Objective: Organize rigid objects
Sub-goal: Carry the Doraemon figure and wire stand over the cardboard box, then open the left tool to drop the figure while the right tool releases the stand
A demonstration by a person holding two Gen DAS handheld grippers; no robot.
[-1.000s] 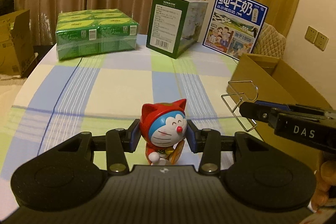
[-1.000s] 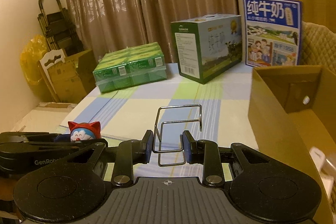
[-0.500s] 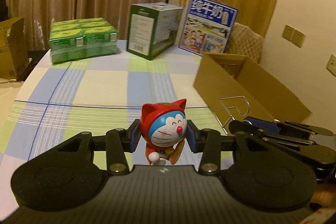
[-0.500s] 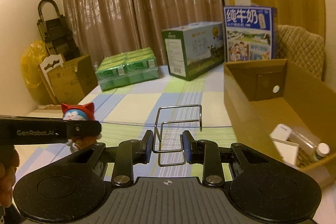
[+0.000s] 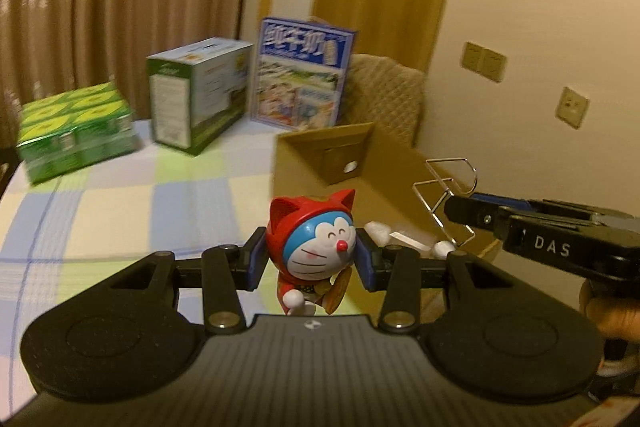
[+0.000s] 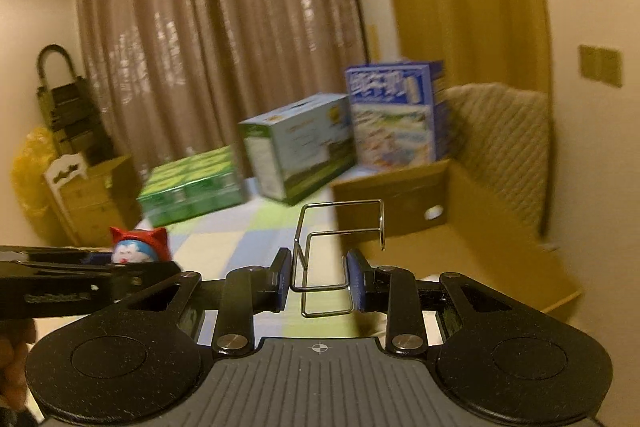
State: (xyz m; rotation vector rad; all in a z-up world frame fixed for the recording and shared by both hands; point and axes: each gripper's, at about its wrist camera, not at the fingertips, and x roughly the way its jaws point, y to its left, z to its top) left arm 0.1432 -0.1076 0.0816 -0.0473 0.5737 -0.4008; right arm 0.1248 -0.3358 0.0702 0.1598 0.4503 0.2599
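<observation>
Cardboard box point(image 5: 320, 147) open; small white items point(image 5: 378, 231) inside, blurred.

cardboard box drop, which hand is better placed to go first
Right, probably. The right tool holds the wire rack over the cardboard box, while the left tool's Doraemon figure sits nearer its edge.

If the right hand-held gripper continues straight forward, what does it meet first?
Probably the near wall of the open cardboard box, just beyond the wire rack that the right hand-held gripper holds; depth is unclear.
</observation>
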